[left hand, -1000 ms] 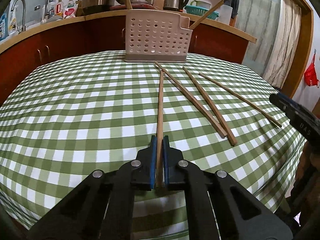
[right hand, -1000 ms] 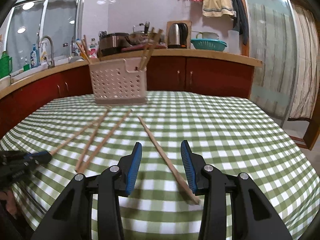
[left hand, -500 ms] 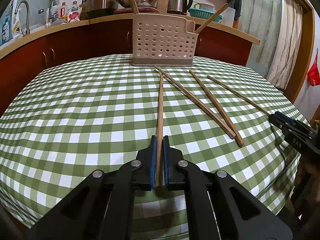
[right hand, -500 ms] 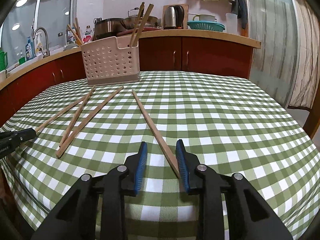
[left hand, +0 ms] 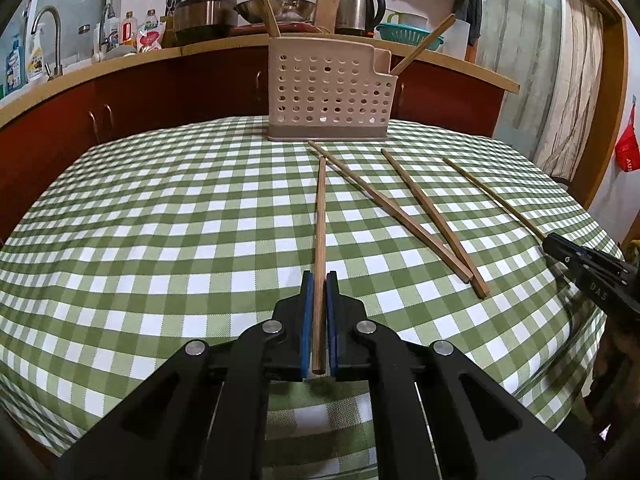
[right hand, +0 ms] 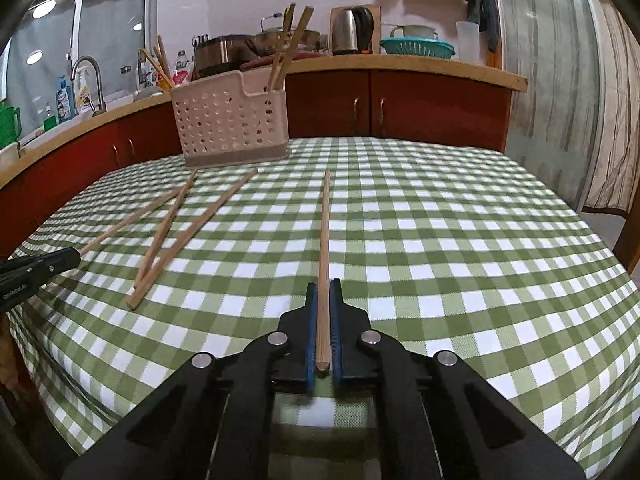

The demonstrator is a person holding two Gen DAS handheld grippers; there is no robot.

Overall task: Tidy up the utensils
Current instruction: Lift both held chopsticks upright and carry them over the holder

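Note:
My left gripper [left hand: 319,280] is shut on the near end of a wooden chopstick [left hand: 320,216] whose tip points at the beige perforated utensil holder [left hand: 328,92]. Two loose chopsticks [left hand: 384,204] [left hand: 432,220] lie on the cloth to its right. My right gripper [right hand: 324,288] is shut on another chopstick [right hand: 325,232], which runs straight ahead over the cloth. The holder [right hand: 232,120] stands far left with several chopsticks upright in it. Each gripper shows at the other view's edge: the right gripper [left hand: 550,238], the left gripper [right hand: 74,254].
A green-and-white checked cloth [left hand: 160,240] covers the round table and falls away at its edges. Behind it runs a red cabinet counter [right hand: 400,104] with a kettle [left hand: 358,12], pots, a sink tap [left hand: 48,36] and bottles. A curtain [right hand: 616,120] hangs at the right.
My right gripper's jaws closed from wide apart onto the chopstick, which swung from slanting to straight between the pads. My left gripper kept its hold and barely moved.

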